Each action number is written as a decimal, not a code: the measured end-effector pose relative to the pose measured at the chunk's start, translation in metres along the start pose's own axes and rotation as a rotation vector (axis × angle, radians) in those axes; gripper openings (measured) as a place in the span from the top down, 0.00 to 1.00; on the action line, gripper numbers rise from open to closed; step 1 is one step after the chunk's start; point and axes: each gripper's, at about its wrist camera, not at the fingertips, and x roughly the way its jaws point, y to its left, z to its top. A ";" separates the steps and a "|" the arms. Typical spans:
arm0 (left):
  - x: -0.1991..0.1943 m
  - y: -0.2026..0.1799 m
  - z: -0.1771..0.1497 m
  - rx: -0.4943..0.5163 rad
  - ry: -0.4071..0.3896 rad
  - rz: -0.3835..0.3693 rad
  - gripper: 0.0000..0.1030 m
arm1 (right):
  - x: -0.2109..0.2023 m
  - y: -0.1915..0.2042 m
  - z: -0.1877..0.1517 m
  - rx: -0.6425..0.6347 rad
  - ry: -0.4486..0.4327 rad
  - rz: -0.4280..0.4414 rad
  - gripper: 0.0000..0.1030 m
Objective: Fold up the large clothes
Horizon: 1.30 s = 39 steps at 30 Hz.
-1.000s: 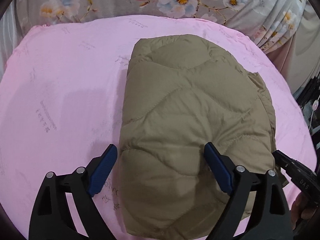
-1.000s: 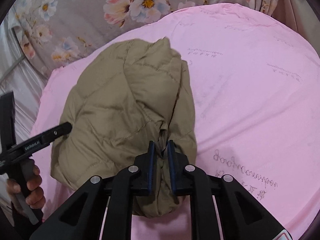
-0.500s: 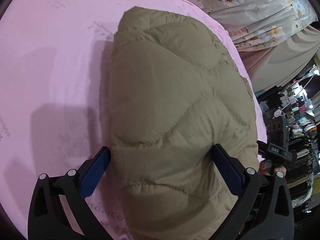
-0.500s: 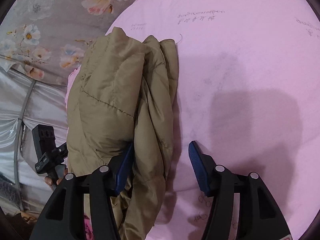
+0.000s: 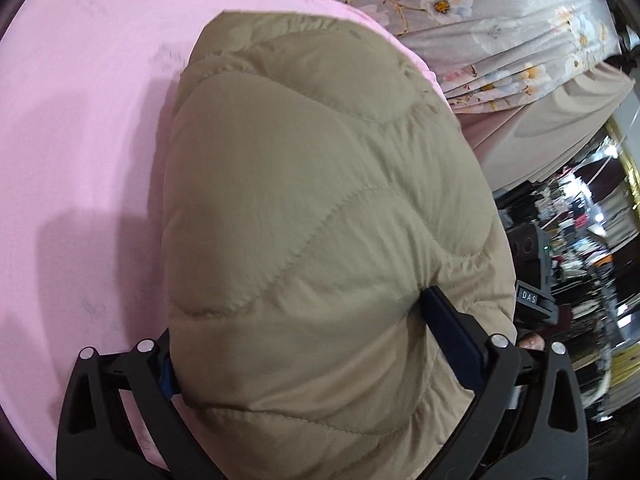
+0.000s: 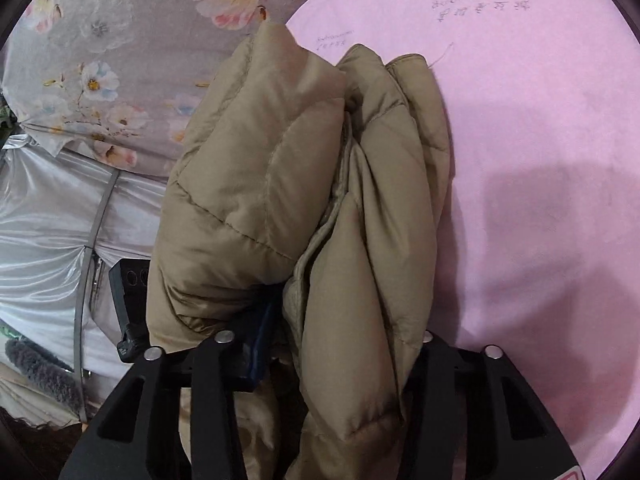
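A tan quilted jacket, folded into a thick bundle, lies on a pink sheet. My left gripper straddles the bundle's near end at nearly full width, jaws closing. Its right pad dents the fabric and the left finger is hidden behind the bulge. In the right wrist view the jacket shows its stacked layers edge-on. My right gripper has the lower fold between its jaws, which are closing. A dark gap shows beside the blue left pad, and fabric covers the right finger.
Grey floral cloth hangs beyond the pink sheet, and a silver cover lies at the left. The right gripper's black body is just past the jacket's right edge. A cluttered dark room lies further right.
The right gripper let go of its thin pinch, opened wide and came down around a thicker fold. The left gripper tipped downward and closer, and the bundle now fills its jaws.
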 end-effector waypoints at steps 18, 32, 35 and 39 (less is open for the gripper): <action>-0.084 0.017 0.126 0.304 -0.339 0.250 0.29 | 0.061 0.162 0.117 -0.374 -0.250 -0.087 0.85; -0.040 0.127 0.198 0.205 -0.309 0.310 0.29 | 0.184 0.139 0.187 -0.327 -0.178 -0.149 0.84; -0.037 0.144 0.202 0.176 -0.320 0.280 0.28 | 0.198 0.127 0.194 -0.307 -0.168 -0.160 0.82; -0.036 0.160 0.199 0.131 -0.329 0.249 0.23 | 0.205 0.109 0.197 -0.256 -0.154 -0.145 0.72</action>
